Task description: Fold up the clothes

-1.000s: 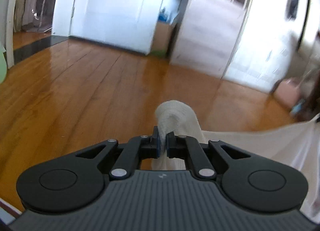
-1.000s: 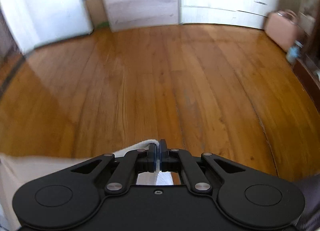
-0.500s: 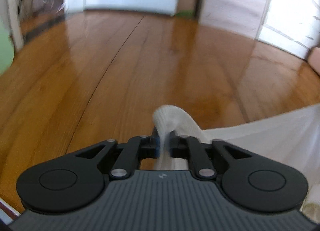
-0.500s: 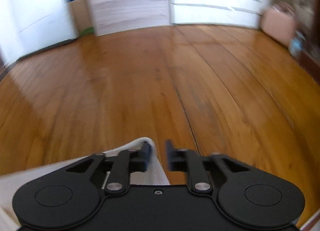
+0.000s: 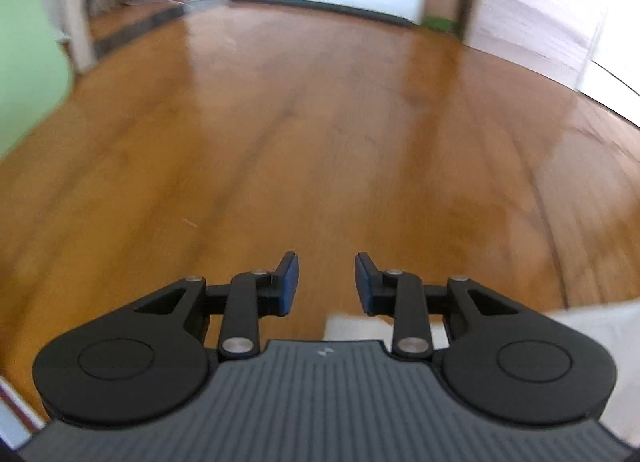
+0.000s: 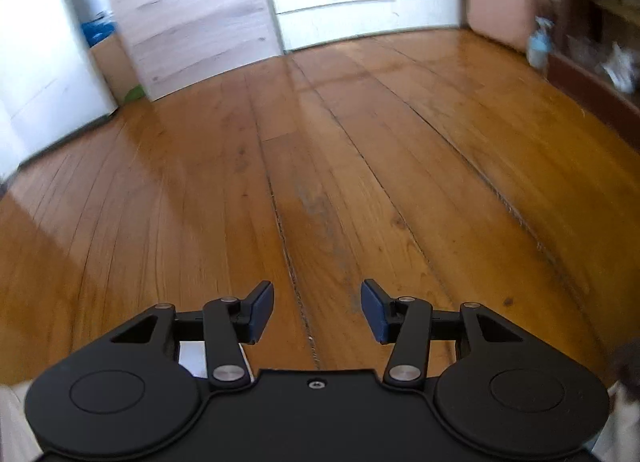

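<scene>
White cloth (image 5: 592,326) lies below and behind both grippers, toward five o'clock of the left gripper (image 5: 326,282) and apparently seven o'clock of the right gripper (image 6: 316,312), whose jaws, just opened, hold nothing.

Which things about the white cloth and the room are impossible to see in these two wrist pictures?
- White cloth, left wrist view: mostly hidden behind the open left gripper; shape and folds unknown.
- Same cloth, right wrist view: only slivers behind the open right gripper.
- Pink case, right wrist view: blurred, details unclear.
</scene>
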Available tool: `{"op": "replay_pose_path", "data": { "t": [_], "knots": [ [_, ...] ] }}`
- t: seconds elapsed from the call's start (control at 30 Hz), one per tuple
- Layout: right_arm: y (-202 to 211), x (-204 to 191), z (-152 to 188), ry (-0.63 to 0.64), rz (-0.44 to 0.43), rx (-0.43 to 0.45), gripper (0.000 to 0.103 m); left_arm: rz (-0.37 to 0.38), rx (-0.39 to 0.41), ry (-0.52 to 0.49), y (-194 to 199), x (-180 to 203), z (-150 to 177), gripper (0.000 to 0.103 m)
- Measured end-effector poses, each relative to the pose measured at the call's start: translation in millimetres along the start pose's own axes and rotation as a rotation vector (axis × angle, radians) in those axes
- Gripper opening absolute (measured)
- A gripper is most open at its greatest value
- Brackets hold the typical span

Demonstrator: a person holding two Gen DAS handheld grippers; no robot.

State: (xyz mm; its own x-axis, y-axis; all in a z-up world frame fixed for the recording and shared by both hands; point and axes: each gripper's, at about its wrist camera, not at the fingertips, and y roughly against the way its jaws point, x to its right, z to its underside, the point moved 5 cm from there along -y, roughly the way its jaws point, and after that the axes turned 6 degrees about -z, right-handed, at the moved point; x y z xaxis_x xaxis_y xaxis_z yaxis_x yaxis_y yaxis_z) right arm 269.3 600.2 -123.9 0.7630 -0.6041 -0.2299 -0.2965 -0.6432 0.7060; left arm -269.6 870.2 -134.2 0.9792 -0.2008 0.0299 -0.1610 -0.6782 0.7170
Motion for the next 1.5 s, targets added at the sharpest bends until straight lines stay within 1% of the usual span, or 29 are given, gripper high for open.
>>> {"op": "replay_pose_path", "data": {
  "t": [0.03, 0.07, 0.17, 0.2, 0.23, 0.3, 0.37, 0.4, 0.43, 0.5, 0.57, 0.63, 0.7, 0.77, 0.8, 0.83, 0.87, 0.9, 0.93, 0.97, 1.03, 1.1, 1.17, 1.2, 1.23, 1.3, 1.33, 1.37, 1.5],
  "knots": [
    [8, -2, 5, 0.031, 0.011, 0.019, 0.054, 0.005, -0.003, 0.017, 7, -3, -4, 0.028],
    [12, -8, 10, 0.057, -0.007, 0.021, 0.054, 0.009, -0.006, 0.033, 13, -6, -8, 0.028],
    [15, -39, 25, 0.147, -0.170, -0.031, 0.053, 0.092, 0.022, -0.020, 67, 9, 7, 0.032],
    [15, -50, 31, 0.174, -0.226, -0.054, 0.053, 0.108, 0.021, -0.032, 81, 14, 18, 0.037],
    [13, -63, 39, 0.192, -0.290, -0.103, 0.053, 0.131, -0.008, -0.025, 91, 19, 34, 0.044],
    [7, -94, 63, 0.221, -0.436, -0.248, 0.053, 0.183, -0.086, -0.002, 105, 28, 71, 0.045],
    [0, -120, 92, 0.262, -0.524, -0.401, 0.053, 0.237, -0.180, 0.027, 114, 36, 108, 0.045],
    [-2, -130, 107, 0.310, -0.527, -0.451, 0.053, 0.252, -0.195, 0.008, 119, 42, 122, 0.045],
    [-3, -135, 117, 0.351, -0.511, -0.477, 0.053, 0.266, -0.206, -0.015, 125, 47, 136, 0.045],
    [-5, -144, 136, 0.428, -0.481, -0.528, 0.054, 0.257, -0.180, -0.077, 131, 55, 155, 0.048],
    [-2, -144, 144, 0.439, -0.482, -0.569, 0.054, 0.256, -0.177, -0.143, 131, 61, 172, 0.050],
    [5, -141, 147, 0.410, -0.518, -0.596, 0.056, 0.286, -0.168, -0.167, 128, 61, 173, 0.050],
    [10, -139, 149, 0.376, -0.558, -0.613, 0.065, 0.304, -0.146, -0.168, 124, 58, 167, 0.050],
    [13, -143, 154, 0.373, -0.576, -0.618, 0.068, 0.317, -0.110, -0.165, 125, 57, 162, 0.052],
    [12, -148, 158, 0.400, -0.564, -0.623, 0.068, 0.319, -0.105, -0.164, 124, 58, 161, 0.052],
    [11, -154, 163, 0.433, -0.553, -0.623, 0.068, 0.321, -0.102, -0.163, 122, 59, 160, 0.052],
    [11, -163, 167, 0.487, -0.544, -0.603, 0.063, 0.319, -0.107, -0.167, 120, 57, 160, 0.052],
    [11, -172, 171, 0.546, -0.533, -0.581, 0.035, 0.315, -0.116, -0.175, 118, 54, 161, 0.052],
    [11, -180, 172, 0.619, -0.509, -0.556, 0.014, 0.302, -0.113, -0.172, 116, 50, 160, 0.052],
    [13, -188, 170, 0.682, -0.474, -0.521, 0.007, 0.288, -0.109, -0.167, 113, 47, 158, 0.052],
    [19, -206, 156, 0.761, -0.417, -0.395, 0.007, 0.271, -0.100, -0.142, 110, 39, 153, 0.052],
    [25, -232, 140, 0.847, -0.356, -0.253, 0.007, 0.278, -0.093, -0.099, 109, 32, 147, 0.052],
    [28, -259, 135, 0.976, -0.257, -0.135, 0.010, 0.280, -0.083, -0.076, 109, 26, 145, 0.052],
    [29, -271, 137, 1.046, -0.228, -0.098, 0.011, 0.268, -0.077, -0.079, 111, 24, 145, 0.052],
    [31, -282, 138, 1.116, -0.199, -0.063, 0.017, 0.253, -0.071, -0.085, 112, 21, 146, 0.052],
    [32, -295, 144, 1.265, -0.132, -0.027, 0.063, 0.250, -0.064, -0.085, 118, 16, 148, 0.052],
    [33, -295, 143, 1.283, -0.121, -0.019, 0.065, 0.256, -0.062, -0.073, 121, 13, 149, 0.053],
    [35, -292, 139, 1.281, -0.109, -0.017, 0.065, 0.263, -0.059, -0.059, 124, 10, 151, 0.053],
    [40, -243, 93, 0.933, -0.057, -0.116, 0.066, 0.277, -0.043, -0.076, 136, 8, 155, 0.054]
  ]
}}
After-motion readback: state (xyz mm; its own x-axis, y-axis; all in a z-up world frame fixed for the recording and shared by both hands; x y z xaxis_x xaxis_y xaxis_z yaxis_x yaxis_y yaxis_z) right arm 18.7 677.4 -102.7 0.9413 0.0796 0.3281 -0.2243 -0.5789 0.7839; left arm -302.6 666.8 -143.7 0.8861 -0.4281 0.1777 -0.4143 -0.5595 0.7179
